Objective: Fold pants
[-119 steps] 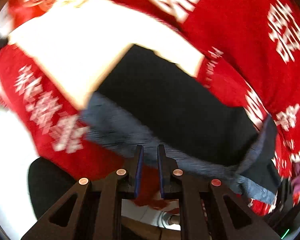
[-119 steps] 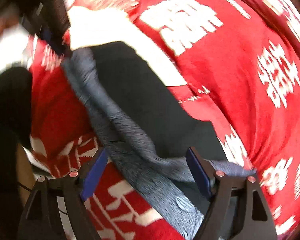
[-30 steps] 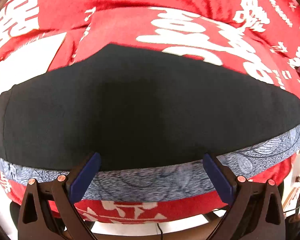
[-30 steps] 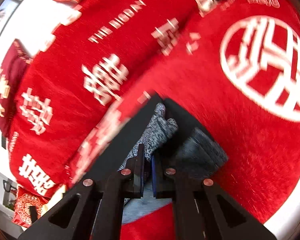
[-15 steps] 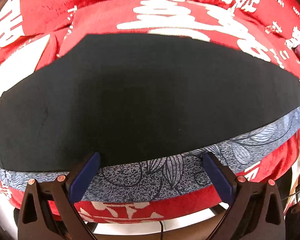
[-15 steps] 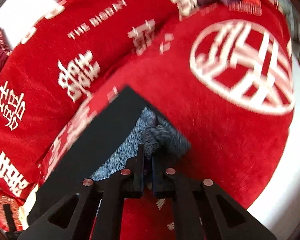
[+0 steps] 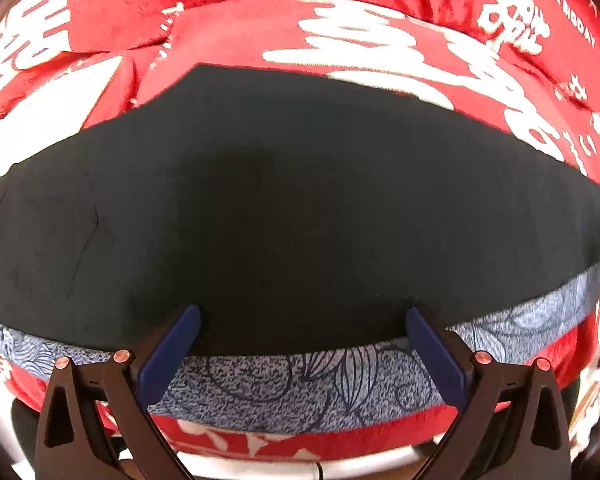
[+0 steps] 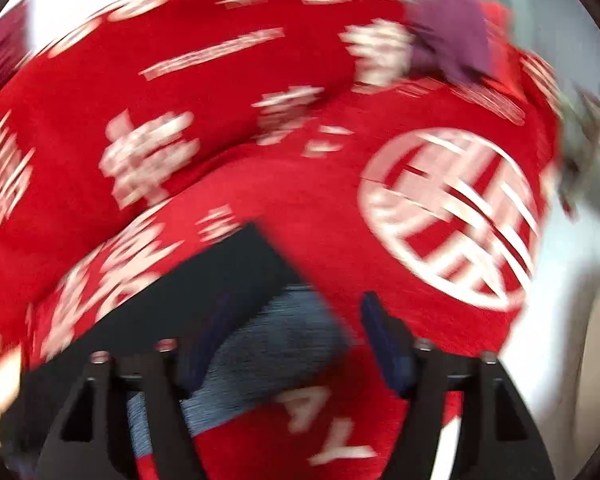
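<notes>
Nearest in the left wrist view, the left gripper [image 7: 300, 344] has its jaws spread wide with nothing between the blue pads [image 7: 168, 354]; both pads hang just over the near edge of the pants [image 7: 284, 200], and whether they touch the cloth cannot be told. The pants lie flat on the red blanket [image 7: 260, 12], a broad black panel running left to right with a grey-blue patterned band [image 7: 268, 376] along the side closest to the gripper. Beyond the black panel the blanket shows large white characters. In the right wrist view, which is blurred, the right gripper [image 8: 290, 340] is also wide apart and grips nothing, its pads astride the grey-blue end of the pants [image 8: 260, 344], with the black panel stretching off to the left. Farther back lies a white circular emblem [image 8: 448, 216] on the blanket, and farthest, a purple cloth [image 8: 452, 36] near the far edge
</notes>
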Demonstrator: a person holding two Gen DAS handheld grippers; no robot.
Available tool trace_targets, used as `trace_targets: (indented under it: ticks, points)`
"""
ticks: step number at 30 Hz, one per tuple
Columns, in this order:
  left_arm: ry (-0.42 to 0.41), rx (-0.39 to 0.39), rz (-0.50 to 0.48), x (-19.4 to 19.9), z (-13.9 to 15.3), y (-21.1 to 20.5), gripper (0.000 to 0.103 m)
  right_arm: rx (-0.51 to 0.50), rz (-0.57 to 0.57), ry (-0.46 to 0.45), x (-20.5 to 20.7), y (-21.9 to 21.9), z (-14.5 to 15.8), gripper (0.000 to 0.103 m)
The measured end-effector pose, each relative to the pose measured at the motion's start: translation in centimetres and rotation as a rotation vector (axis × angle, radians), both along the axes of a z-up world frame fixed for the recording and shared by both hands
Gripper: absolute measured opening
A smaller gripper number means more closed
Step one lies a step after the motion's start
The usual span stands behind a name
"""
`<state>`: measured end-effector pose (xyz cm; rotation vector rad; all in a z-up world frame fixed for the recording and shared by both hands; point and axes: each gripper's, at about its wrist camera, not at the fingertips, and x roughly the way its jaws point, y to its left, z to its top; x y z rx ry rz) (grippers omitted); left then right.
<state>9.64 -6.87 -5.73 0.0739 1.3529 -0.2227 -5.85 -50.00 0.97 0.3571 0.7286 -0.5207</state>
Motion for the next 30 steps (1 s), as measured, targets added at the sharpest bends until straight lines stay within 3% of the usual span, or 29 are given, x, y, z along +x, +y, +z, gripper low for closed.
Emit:
trace_targets:
  ticks: [2, 4, 7, 8, 10, 12, 15, 18, 21, 25, 28, 30]
  points:
    - [-0.012, -0.003, -0.021, -0.2, 0.0, 0.0, 0.103, -0.043, 0.236, 0.061, 3.4, 6.1, -0.2, 0.081]
    - [-0.014, -0.016, -0.049, -0.5, 0.1, 0.2, 0.103, 0.026, 0.416, 0.096, 4.8, 10.9, -1.6, 0.081]
    - [-0.011, -0.015, -0.083, -0.6, 0.3, 1.0, 0.103, 0.119, 0.587, 0.148, 6.2, 15.8, -4.6, 0.081]
    - [-0.018, -0.007, -0.074, -0.6, 0.4, 1.7, 0.103, 0.088, 0.617, 0.181, 6.5, 17.0, -5.9, 0.080]
    - [-0.032, 0.006, -0.043, -0.4, 0.5, 3.3, 0.103, 0.007, 0.644, 0.172, 5.6, 17.2, -6.2, 0.080]
    - [-0.039, 0.014, 0.018, -0.2, 0.2, 6.1, 0.103, 0.002, 0.607, 0.186, 4.6, 15.3, -6.1, 0.080]
    - [-0.025, -0.016, 0.126, 0.4, -0.7, 10.7, 0.103, 0.035, 0.466, 0.187, 2.7, 8.9, -6.0, 0.080]
    - [-0.045, 0.019, 0.198, 0.5, 0.2, 13.6, 0.103, 0.041, 0.260, 0.240, 1.5, 3.1, -6.0, 0.082]
    - [-0.096, 0.022, 0.246, 1.7, 1.7, 15.7, 0.103, 0.120, 0.165, 0.169, 1.2, 1.0, -3.8, 0.082]
    - [-0.108, 0.058, 0.317, 5.2, 1.9, 17.6, 0.103, 0.043, 0.360, 0.119, 6.7, 8.2, -1.4, 0.084]
    - [-0.103, 0.125, 0.353, 7.6, 1.3, 18.9, 0.103, 0.025, 0.544, 0.125, 11.4, 15.0, -2.2, 0.084]
    - [-0.074, 0.069, 0.362, 7.7, 0.8, 20.0, 0.103, -0.023, 0.675, 0.174, 15.1, 19.4, -3.7, 0.084]
